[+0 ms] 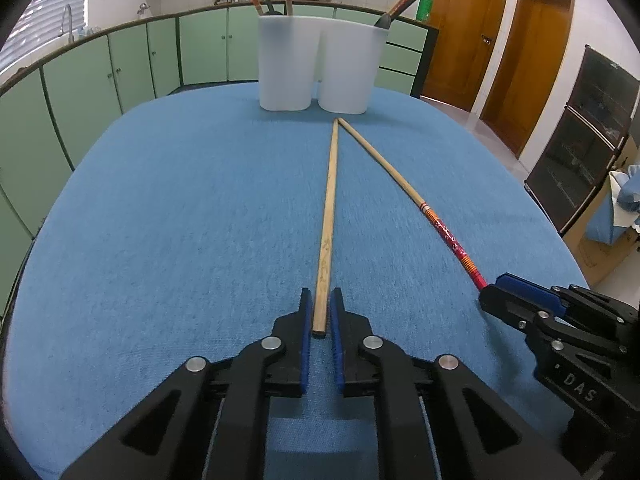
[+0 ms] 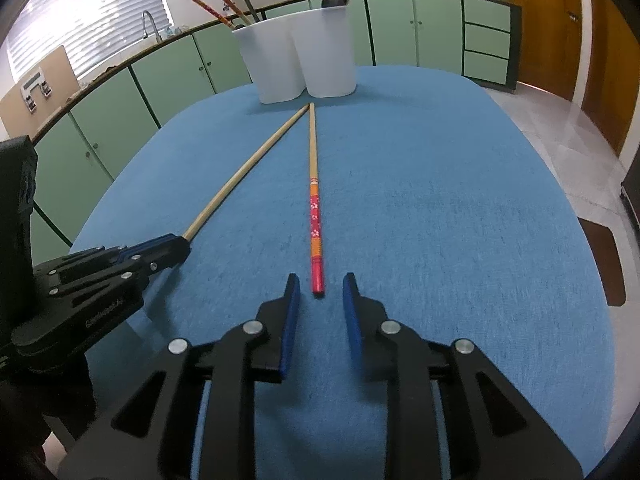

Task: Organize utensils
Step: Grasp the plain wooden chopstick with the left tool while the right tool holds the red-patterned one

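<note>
Straddling the plain wooden chopstick (image 1: 326, 236) with my left tool (image 1: 321, 312), pads narrowly apart beside its near end | right tool (image 2: 320, 294) spread wide, red-handled chopstick (image 2: 314, 204) ending just ahead | both lie on blue bench (image 1: 180, 208), far tips meeting before twin white holder (image 1: 316, 66) | both compartments hold upright chopsticks and dark utensils.

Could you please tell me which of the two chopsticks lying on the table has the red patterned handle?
The red-handled chopstick, in front of the right gripper. The plain wooden chopstick, between the left gripper fingers, has no colour.
</note>
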Available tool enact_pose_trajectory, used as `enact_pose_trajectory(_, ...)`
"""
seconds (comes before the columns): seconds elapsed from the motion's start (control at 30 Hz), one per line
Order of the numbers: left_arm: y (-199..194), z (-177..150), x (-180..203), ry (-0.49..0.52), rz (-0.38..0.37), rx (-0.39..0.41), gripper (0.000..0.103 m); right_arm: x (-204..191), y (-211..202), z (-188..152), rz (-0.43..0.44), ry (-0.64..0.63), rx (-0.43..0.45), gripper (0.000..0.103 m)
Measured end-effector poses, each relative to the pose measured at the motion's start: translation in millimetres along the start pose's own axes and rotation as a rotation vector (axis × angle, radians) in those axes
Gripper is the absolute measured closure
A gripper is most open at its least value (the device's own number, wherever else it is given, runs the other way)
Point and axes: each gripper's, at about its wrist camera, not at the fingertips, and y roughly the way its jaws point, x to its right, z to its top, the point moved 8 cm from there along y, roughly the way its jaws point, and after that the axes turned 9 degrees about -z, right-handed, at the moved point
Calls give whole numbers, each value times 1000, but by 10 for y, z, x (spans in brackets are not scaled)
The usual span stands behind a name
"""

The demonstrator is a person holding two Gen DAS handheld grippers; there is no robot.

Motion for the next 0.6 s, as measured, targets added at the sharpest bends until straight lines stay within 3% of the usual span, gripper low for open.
enact_pose_trajectory(0.07, 1, 3, 5, -2, -3, 1, 91, -28, 24, 25, 3, -14, -2, 80)
enact_pose_trajectory(0.17, 4, 6, 17, -3, -3, 0, 92, -71, 57, 32, -5, -36, -8, 97)
enact_pose_trajectory(0.6, -99, 29, 49, 11, -2, 11, 96, 14, -120, 94, 2, -2, 33, 98)
